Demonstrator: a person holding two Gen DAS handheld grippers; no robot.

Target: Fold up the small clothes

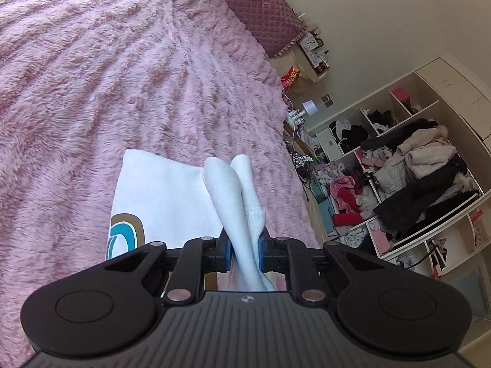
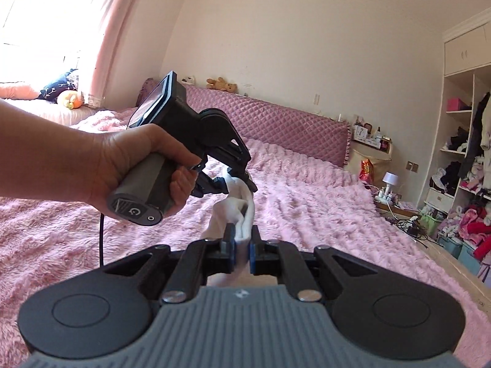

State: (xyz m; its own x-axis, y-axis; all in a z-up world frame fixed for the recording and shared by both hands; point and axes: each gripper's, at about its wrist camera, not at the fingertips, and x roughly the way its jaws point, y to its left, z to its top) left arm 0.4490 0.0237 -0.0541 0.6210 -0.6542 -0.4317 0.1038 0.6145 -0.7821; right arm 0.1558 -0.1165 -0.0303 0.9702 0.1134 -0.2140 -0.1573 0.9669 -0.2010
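Socks (image 1: 233,202), a white pair, hang in mid-air over my big fluffy pink blanket (image 1: 92,92), stretched between both tools, with a folded white shirt (image 1: 159,196) with a teal and brown print lying on the blanket right below them. My left gripper (image 1: 244,253) is clamped on one end of the pair, blue pads squeezing the fabric. My right gripper (image 2: 242,253) is pinched tight on the other end, and my left hand (image 2: 135,165) is wrapped round its handle.

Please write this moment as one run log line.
left gripper: shut on socks | right gripper: shut on socks | above bed
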